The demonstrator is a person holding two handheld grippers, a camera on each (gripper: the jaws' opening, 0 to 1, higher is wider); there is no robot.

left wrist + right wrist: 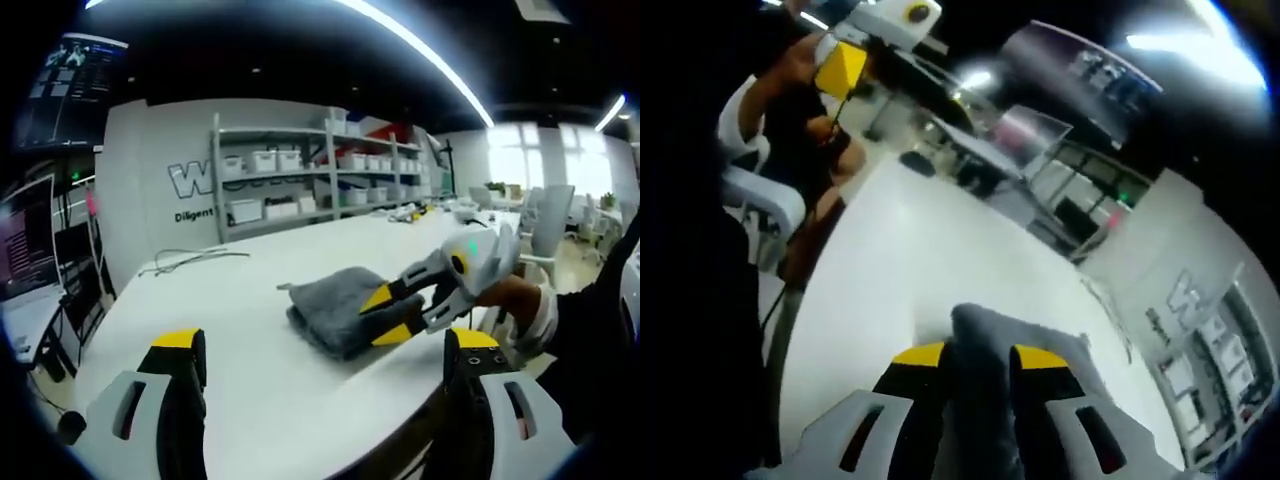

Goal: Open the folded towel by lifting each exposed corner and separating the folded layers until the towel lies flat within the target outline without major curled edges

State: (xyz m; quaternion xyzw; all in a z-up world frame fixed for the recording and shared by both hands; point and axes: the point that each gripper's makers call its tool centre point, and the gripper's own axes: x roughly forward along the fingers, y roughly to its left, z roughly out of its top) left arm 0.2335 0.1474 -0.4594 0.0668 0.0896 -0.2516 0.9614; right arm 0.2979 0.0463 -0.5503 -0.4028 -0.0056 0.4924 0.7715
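Evidently the right gripper [392, 316] clamps the folded towel's [335, 305] near edge to peel a layer; beside the towel, the left gripper [325, 360] hovers open, ready.

A fold of the grey towel [985, 370] is pinched between the yellow-tipped jaws of the right gripper [978, 357]. Beyond the fingertips, the white table [910, 250] is seen, and the left gripper [845, 65] is held far ahead.
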